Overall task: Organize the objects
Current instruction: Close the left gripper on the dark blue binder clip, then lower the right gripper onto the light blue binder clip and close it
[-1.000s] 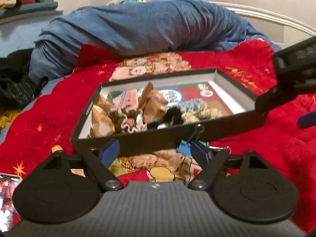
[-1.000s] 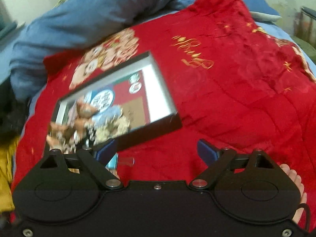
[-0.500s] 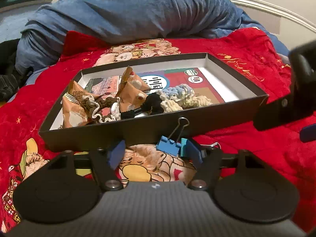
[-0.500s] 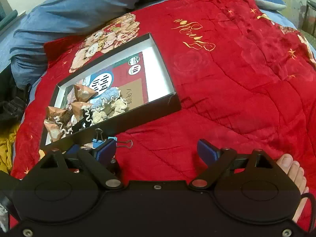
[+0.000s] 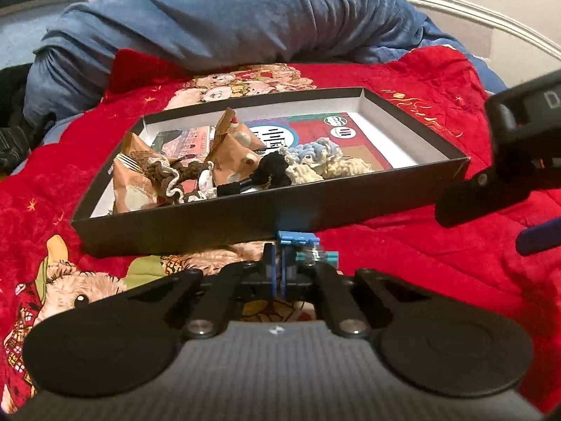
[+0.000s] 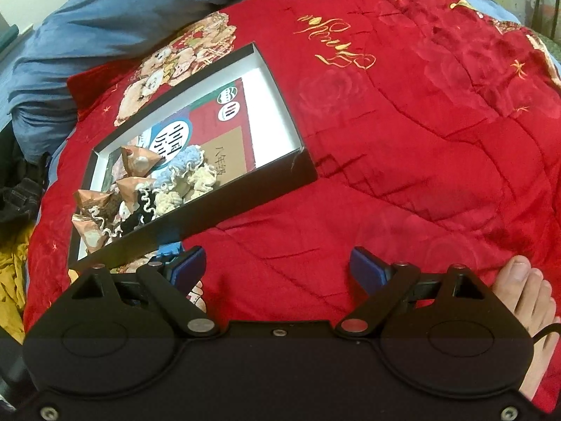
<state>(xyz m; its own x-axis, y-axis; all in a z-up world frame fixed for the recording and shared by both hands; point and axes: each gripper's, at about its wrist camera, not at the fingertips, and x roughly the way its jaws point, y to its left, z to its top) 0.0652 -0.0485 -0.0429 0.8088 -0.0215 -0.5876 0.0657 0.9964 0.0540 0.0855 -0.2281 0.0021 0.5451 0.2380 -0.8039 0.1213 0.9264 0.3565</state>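
Our left gripper (image 5: 278, 273) has just closed its jaws on the blue binder clip (image 5: 293, 242), at six o'clock of the black box (image 5: 266, 219). Next we lift it in (right gripper (image 6: 277, 266) gapes empty).

"八年级" on booklet (image 6: 224, 161) in box (image 6: 280, 80)

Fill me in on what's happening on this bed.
A person is tidying small items into a shallow black box on a red quilt. The left tongs have just been closing and are now shut on a blue binder clip lying just in front of the box. The right tongs hang open over bare quilt, holding nothing. Snack packets and scrunchies already lie inside the box.
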